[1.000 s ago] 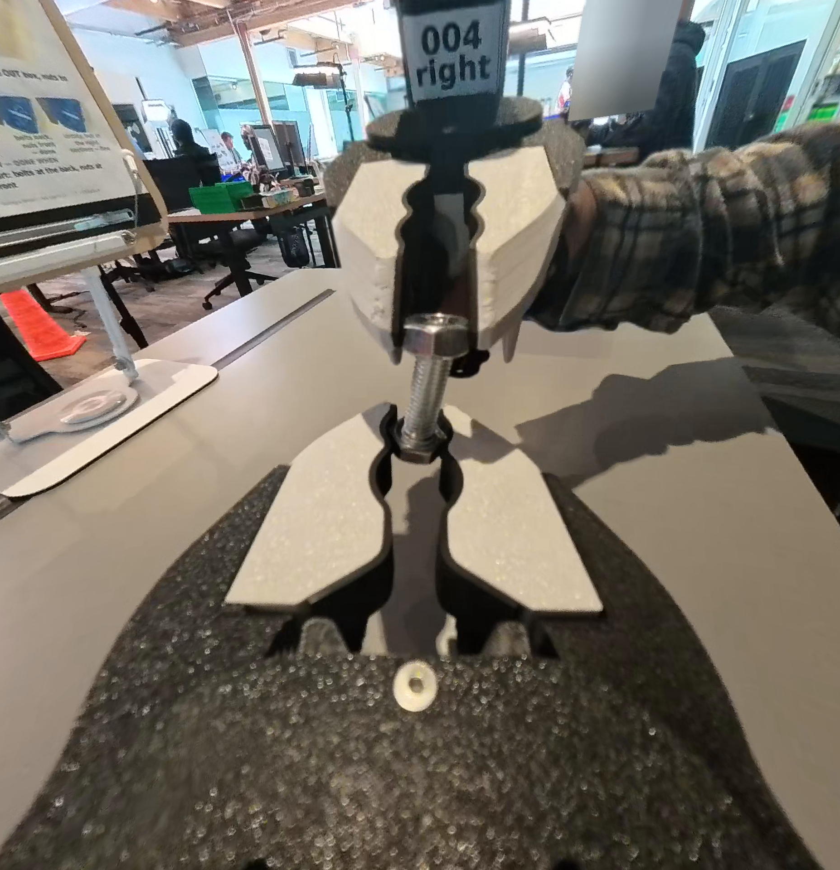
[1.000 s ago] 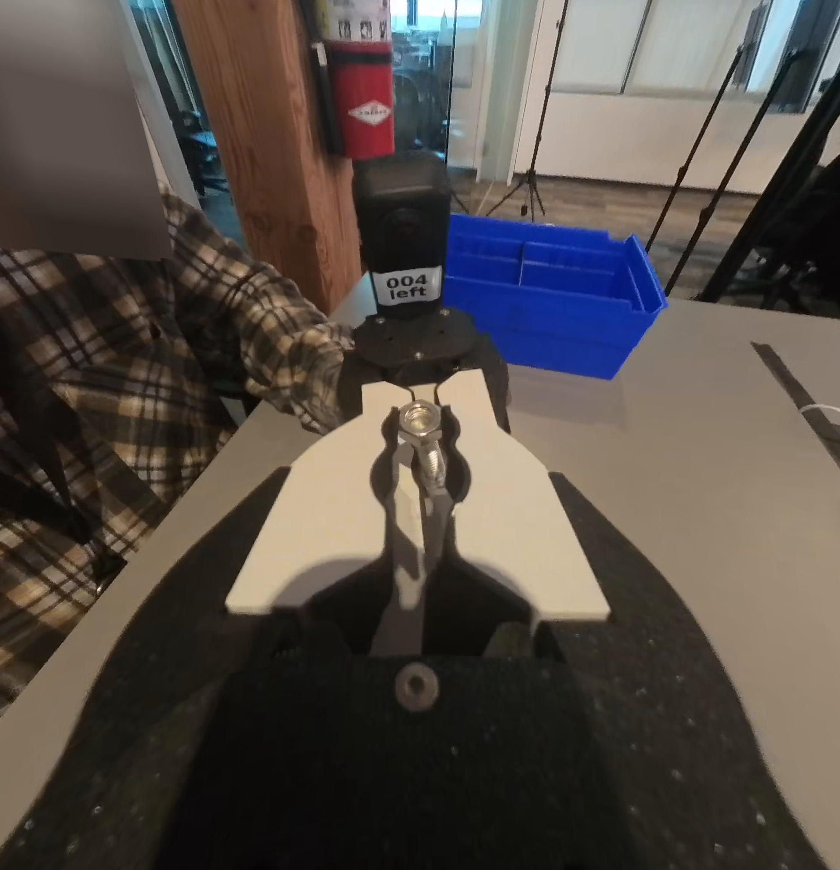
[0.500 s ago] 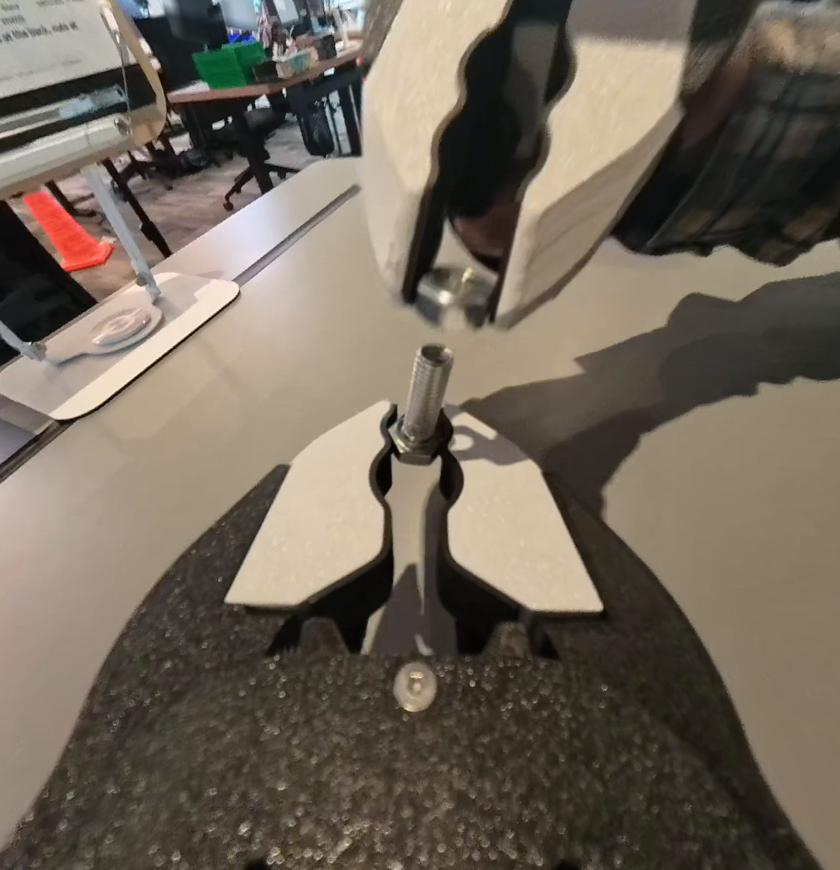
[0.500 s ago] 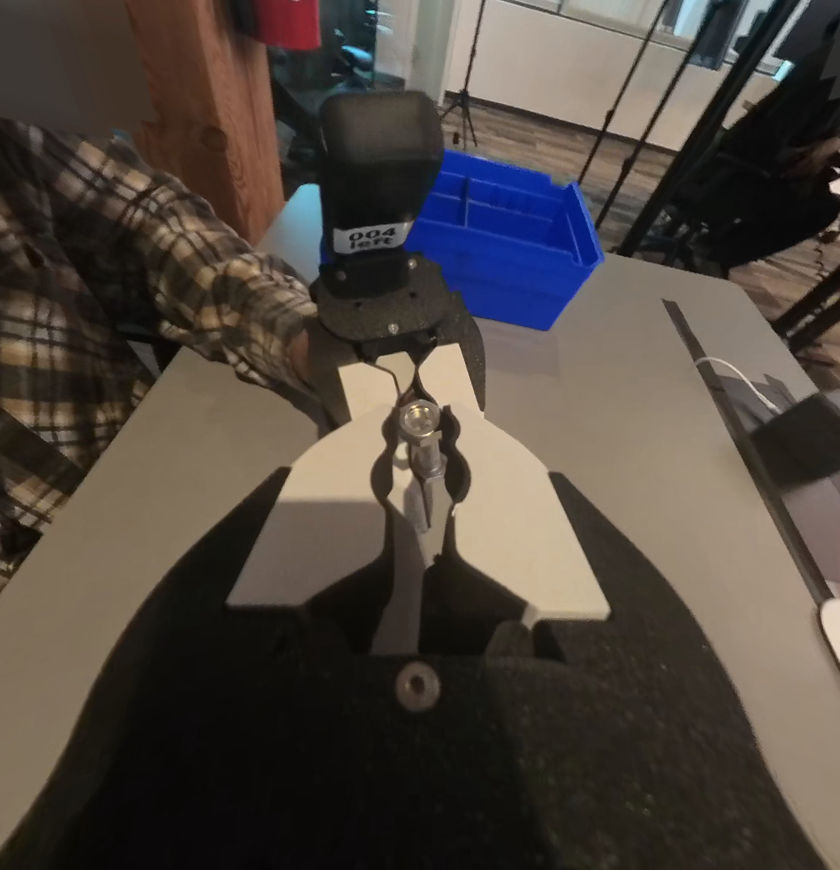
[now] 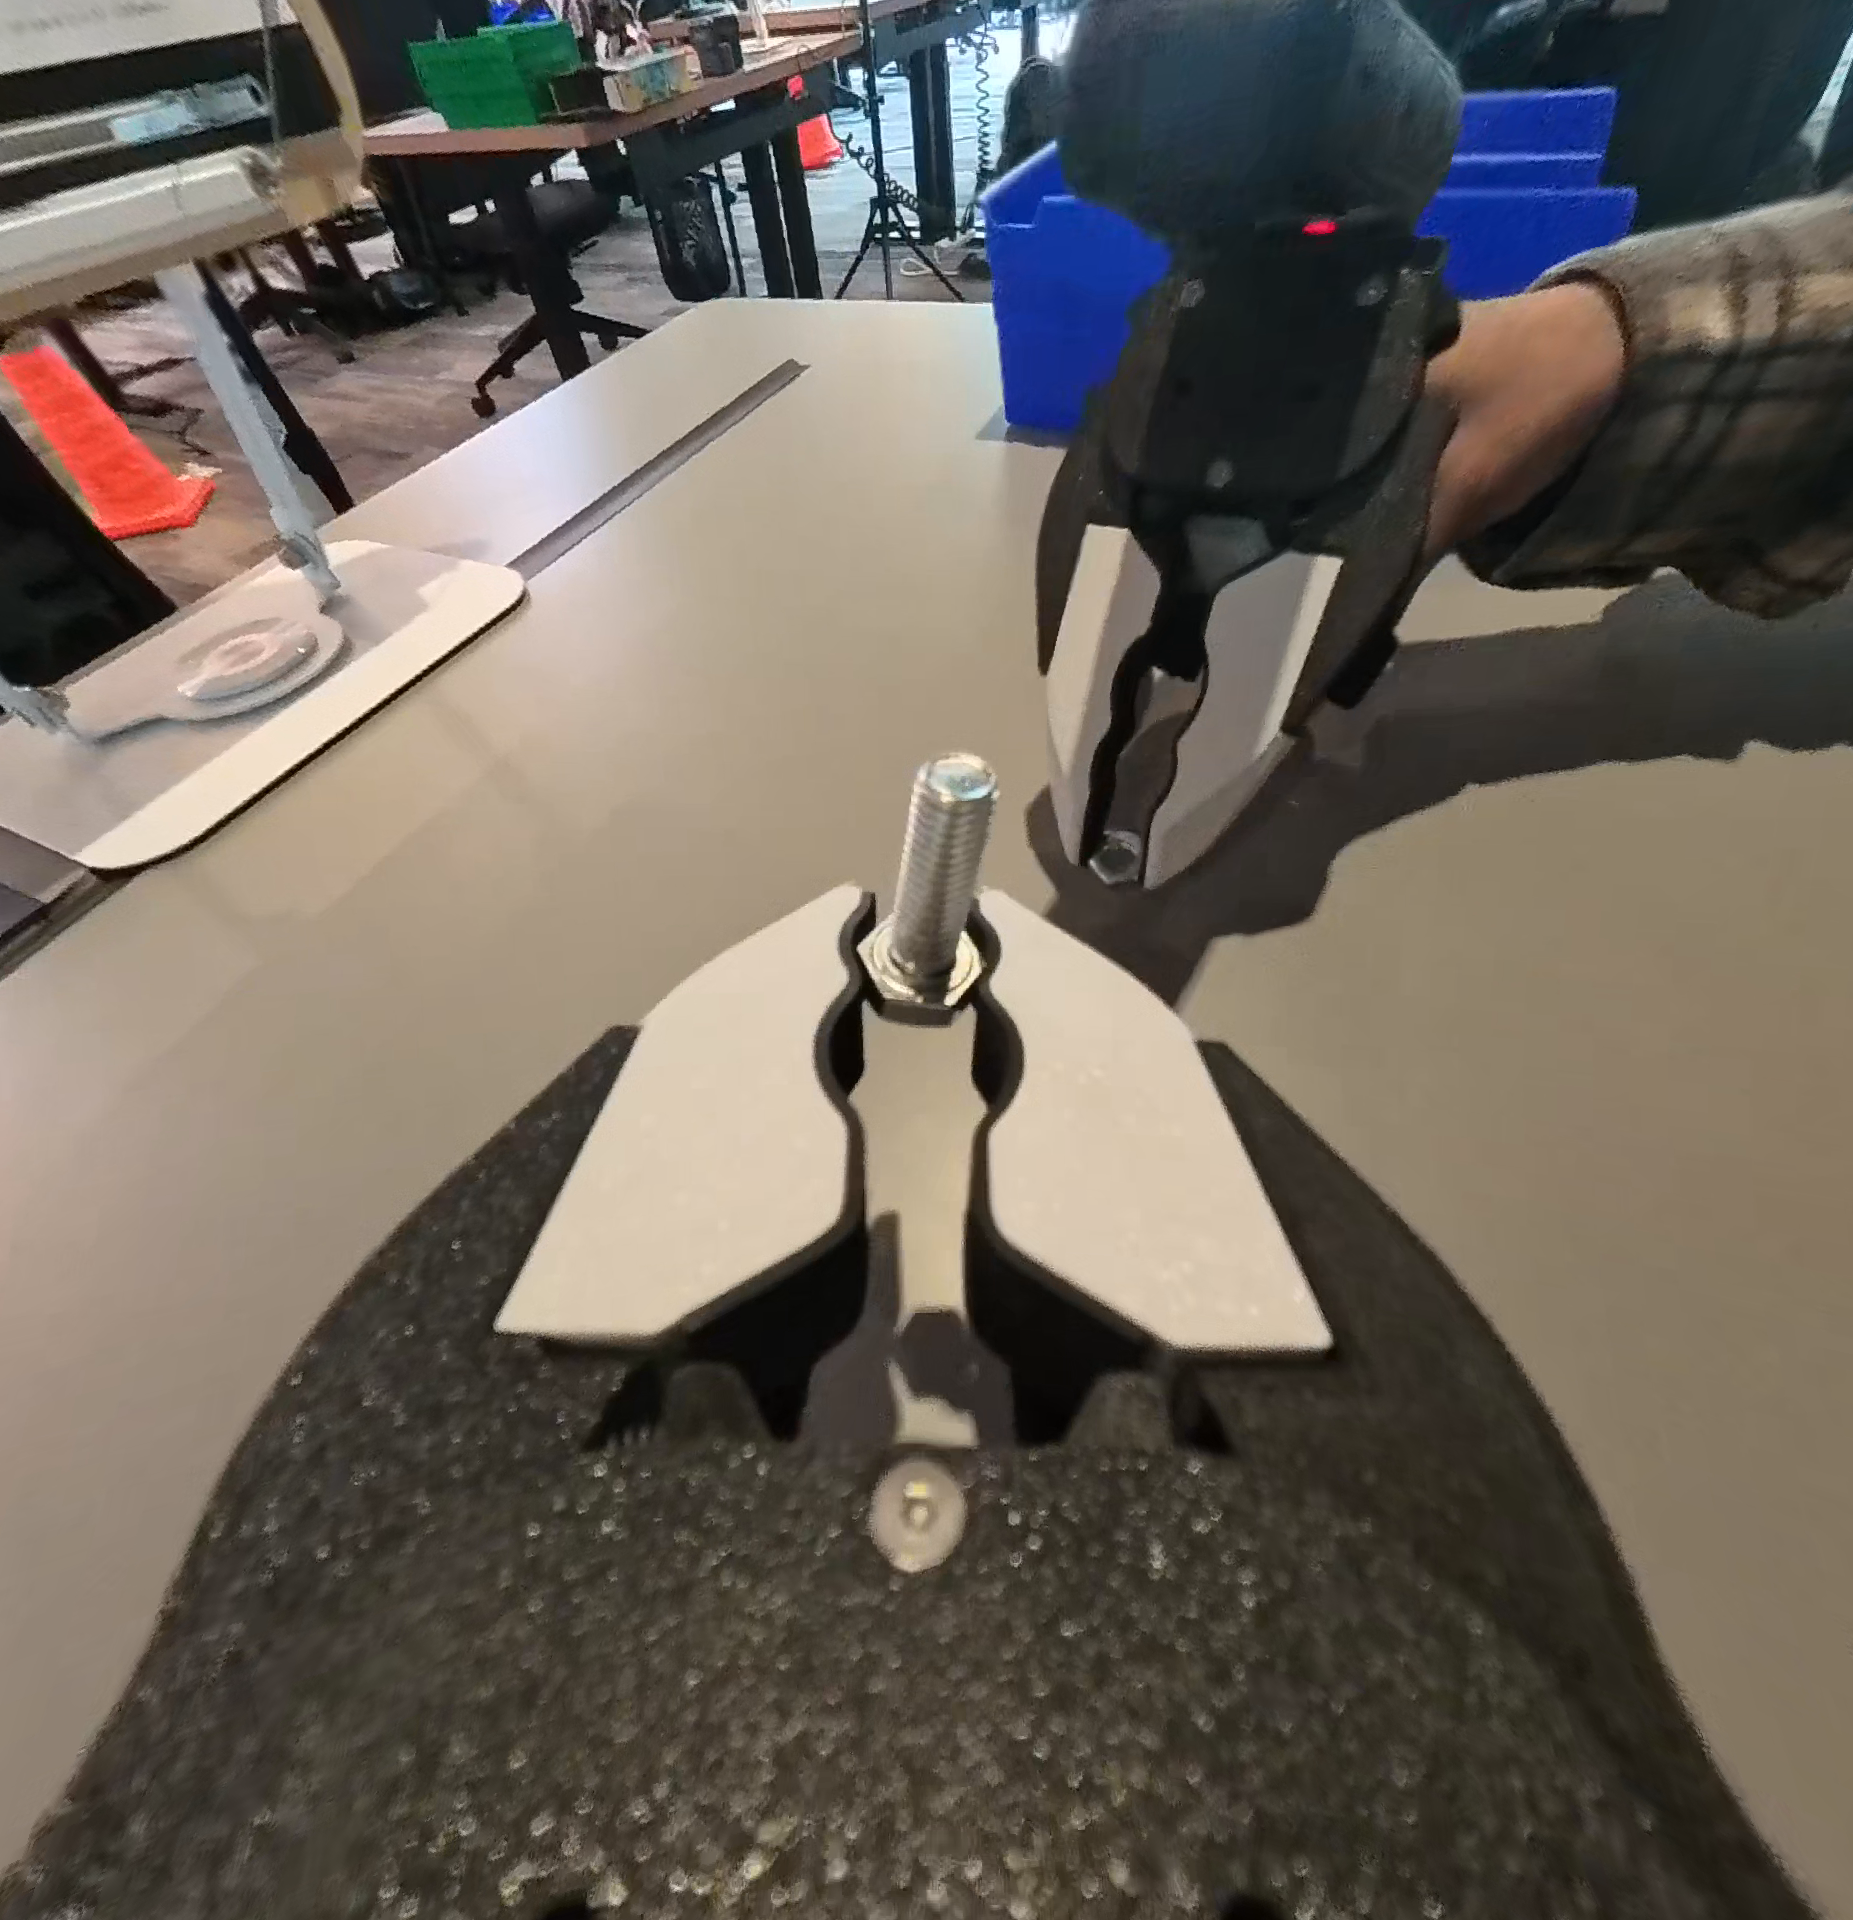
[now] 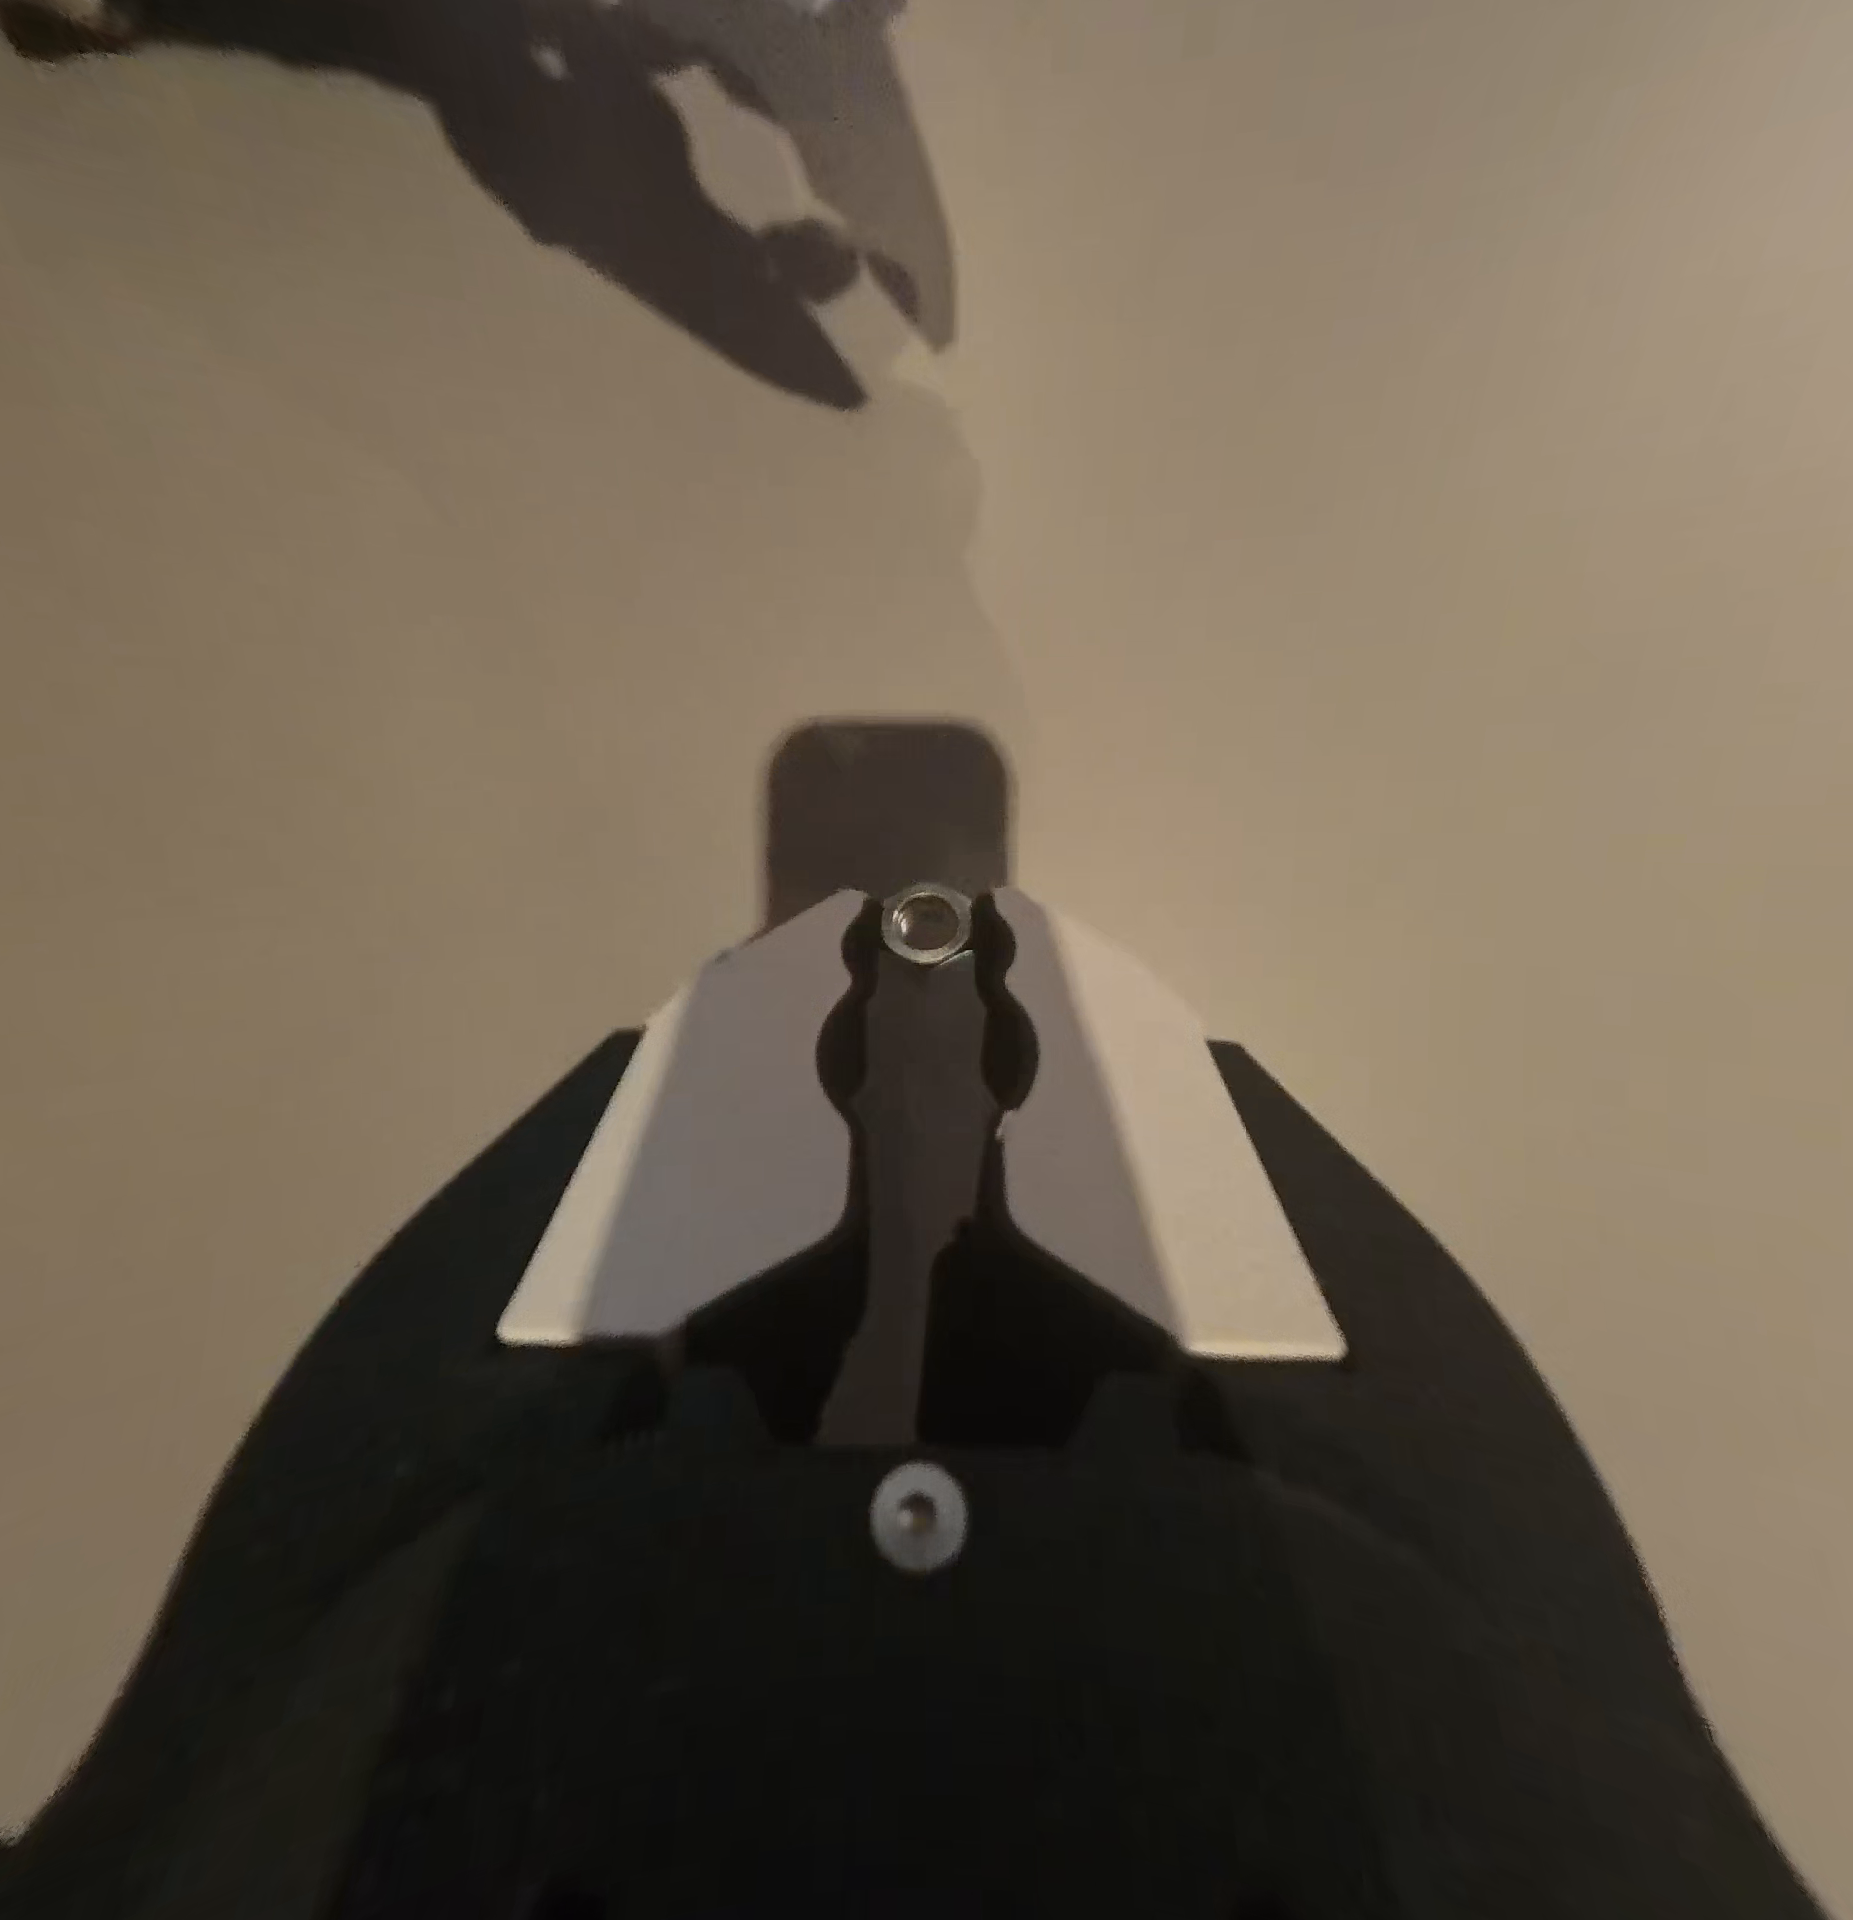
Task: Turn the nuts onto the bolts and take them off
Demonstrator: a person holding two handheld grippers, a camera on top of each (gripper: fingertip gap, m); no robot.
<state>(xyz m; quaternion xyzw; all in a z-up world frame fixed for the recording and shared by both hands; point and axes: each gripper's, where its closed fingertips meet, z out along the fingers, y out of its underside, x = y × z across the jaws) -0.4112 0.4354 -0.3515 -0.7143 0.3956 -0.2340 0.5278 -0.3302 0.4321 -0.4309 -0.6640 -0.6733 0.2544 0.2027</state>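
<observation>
1. left gripper [image 5: 920,961] clamped on the hex head of the bolt [image 5: 937,868]; bolt upright, threaded shank pointing up and bare, with no nut on it; white fingertips [image 5: 735,1101] pressed to the head from both sides.
2. right gripper [image 6: 924,925] closed on the nut [image 6: 924,927], pinched at the very tips with its hole facing the camera; tips pointed down at the grey table [image 6: 1421,520], low over it; touching or not, cannot tell.
3. in the left wrist view, right gripper [image 5: 1117,857] just right of the bolt and apart from it, angled down, nut [image 5: 1114,854] a small glint between its tips.
4. blue bin [image 5: 1057,301] at the table's far edge behind the right gripper; plaid sleeve [image 5: 1753,395] coming in from the right; white stand base [image 5: 278,665] on the table at left.
</observation>
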